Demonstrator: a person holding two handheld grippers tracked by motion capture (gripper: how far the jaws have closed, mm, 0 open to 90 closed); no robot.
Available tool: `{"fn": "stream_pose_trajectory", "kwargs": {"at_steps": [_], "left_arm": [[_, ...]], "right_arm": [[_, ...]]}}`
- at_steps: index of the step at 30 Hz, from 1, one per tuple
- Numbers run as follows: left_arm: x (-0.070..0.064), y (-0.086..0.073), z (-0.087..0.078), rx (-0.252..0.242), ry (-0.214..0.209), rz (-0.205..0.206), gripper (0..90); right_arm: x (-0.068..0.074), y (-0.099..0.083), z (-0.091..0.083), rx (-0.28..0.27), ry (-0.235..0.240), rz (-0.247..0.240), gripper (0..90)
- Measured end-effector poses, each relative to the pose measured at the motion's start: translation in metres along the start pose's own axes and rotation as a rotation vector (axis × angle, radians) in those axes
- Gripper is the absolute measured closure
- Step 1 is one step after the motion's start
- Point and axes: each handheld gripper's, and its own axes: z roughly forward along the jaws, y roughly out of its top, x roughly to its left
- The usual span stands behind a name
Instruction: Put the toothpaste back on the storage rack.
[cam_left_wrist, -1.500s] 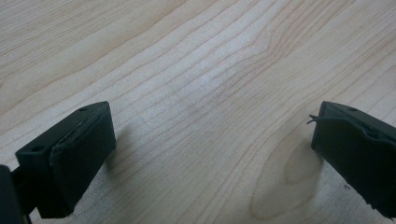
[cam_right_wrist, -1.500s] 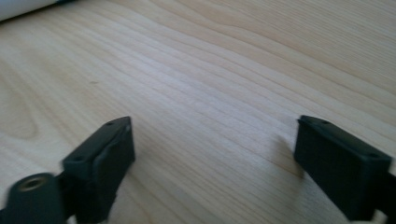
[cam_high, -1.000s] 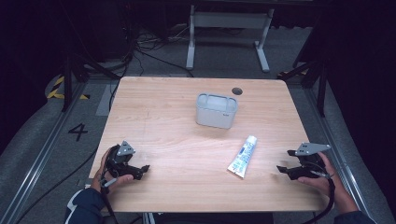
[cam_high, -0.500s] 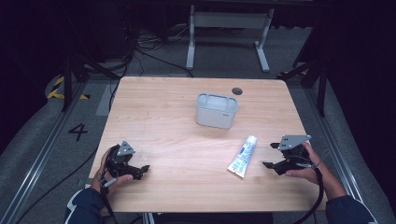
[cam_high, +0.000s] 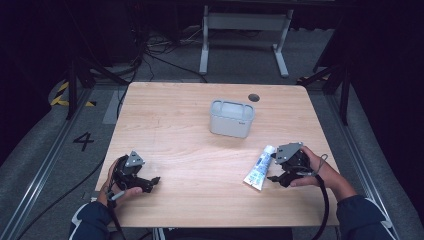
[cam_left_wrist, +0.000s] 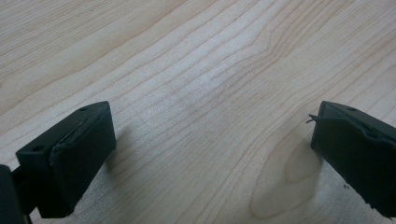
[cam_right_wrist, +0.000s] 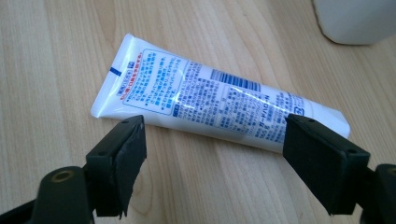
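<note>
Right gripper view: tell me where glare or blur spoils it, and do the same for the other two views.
Right gripper view: a white glare streak crosses the tube, whose small print is sharp but tiny; the fingers are soft. Left gripper view: wood grain is crisp mid-frame, fingers blurred, faint shadows beneath. High view: the table is evenly lit, surroundings dark.

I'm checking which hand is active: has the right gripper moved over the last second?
Yes. The right gripper has slid leftward from the table's right edge to just beside the tube, jaws open.
</note>
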Motion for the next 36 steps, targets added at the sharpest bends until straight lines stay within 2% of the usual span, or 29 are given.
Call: {"fn": "stream_pose_trajectory", "kwargs": {"at_steps": [3,5,7,10,12,16,19,20,21,22,23,26,29,34,35,36], "left_arm": [[-0.001,0.0,0.001,-0.005,-0.004,-0.01,0.4],[-0.001,0.0,0.0,-0.005,-0.003,-0.01,0.5],[-0.001,0.0,0.0,-0.005,-0.004,-0.009,0.5],[-0.001,0.0,0.0,-0.005,-0.004,-0.006,0.6],[-0.001,0.0,0.0,-0.005,-0.004,-0.008,0.6],[-0.001,0.0,0.001,-0.007,-0.006,-0.006,0.5],[-0.001,0.0,0.001,-0.007,-0.008,-0.005,0.5],[-0.001,0.0,0.001,-0.006,-0.006,-0.004,0.5],[-0.001,0.0,0.001,-0.007,-0.008,-0.004,0.6],[-0.001,0.0,0.001,-0.008,-0.008,-0.005,0.6],[-0.001,0.0,0.001,-0.008,-0.008,-0.005,0.6],[-0.001,0.0,0.001,-0.009,-0.008,-0.007,0.7],[-0.001,0.0,0.001,-0.009,-0.008,-0.007,0.6],[-0.001,0.0,0.001,-0.006,-0.009,-0.005,0.7],[-0.001,0.0,0.001,-0.006,-0.008,-0.004,0.7],[-0.001,0.0,0.001,-0.006,-0.009,-0.004,0.6]], "right_arm": [[-0.002,0.004,0.002,0.029,-0.012,-0.039,28.3],[-0.004,0.008,0.006,0.057,-0.04,-0.065,27.8],[-0.005,0.009,0.007,0.063,-0.042,-0.075,27.2],[-0.008,0.012,0.016,0.102,-0.032,-0.112,26.1],[-0.009,0.015,0.019,0.119,-0.048,-0.127,20.6],[-0.011,0.022,0.023,0.14,-0.048,-0.148,15.1],[-0.011,0.025,0.025,0.154,-0.028,-0.167,15.5],[-0.011,0.027,0.024,0.172,-0.017,-0.179,15.8],[-0.011,0.031,0.024,0.224,0.004,-0.196,16.9],[-0.011,0.032,0.024,0.245,0.001,-0.205,17.3],[-0.011,0.032,0.024,0.245,0.001,-0.205,17.3],[-0.015,0.04,0.026,0.308,0.027,-0.231,16.1],[-0.014,0.047,0.032,0.341,0.058,-0.254,12.4],[-0.014,0.061,0.043,0.385,0.089,-0.279,16.5],[-0.012,0.062,0.047,0.401,0.097,-0.29,22.2],[-0.01,0.062,0.051,0.412,0.083,-0.308,24.0]]}}
